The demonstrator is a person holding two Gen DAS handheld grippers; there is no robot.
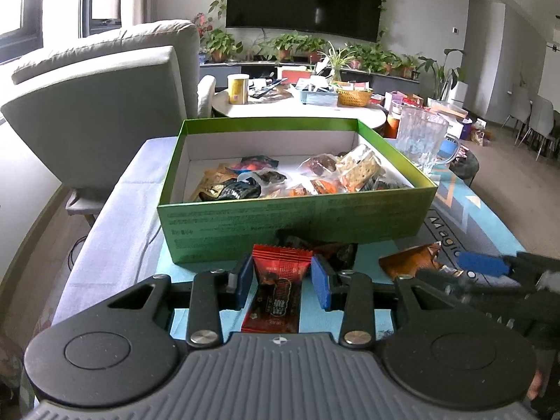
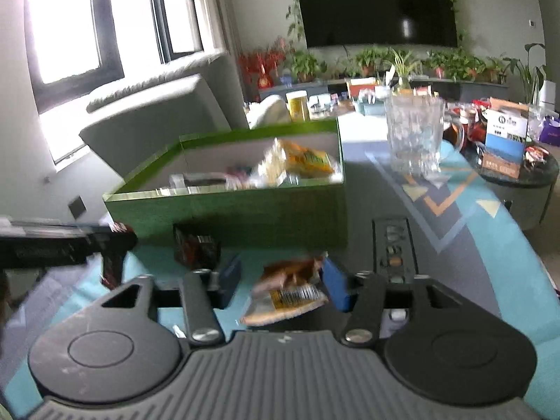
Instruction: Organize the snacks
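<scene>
Left gripper (image 1: 281, 276) spread, blue pads flanking but not clearly pressing a red snack packet (image 1: 276, 294) lying lengthwise on the teal mat (image 1: 196, 273), just short of the green box (image 1: 290, 220)'s near wall. Open box holding mixed wrapped snacks (image 1: 301, 178); dark wrapper (image 1: 332, 250) against its front wall. Right gripper (image 2: 281, 280) spread around an orange-brown packet (image 2: 287, 290); view blurred, contact unclear; glass pitcher (image 2: 414, 140) beyond, right.
</scene>
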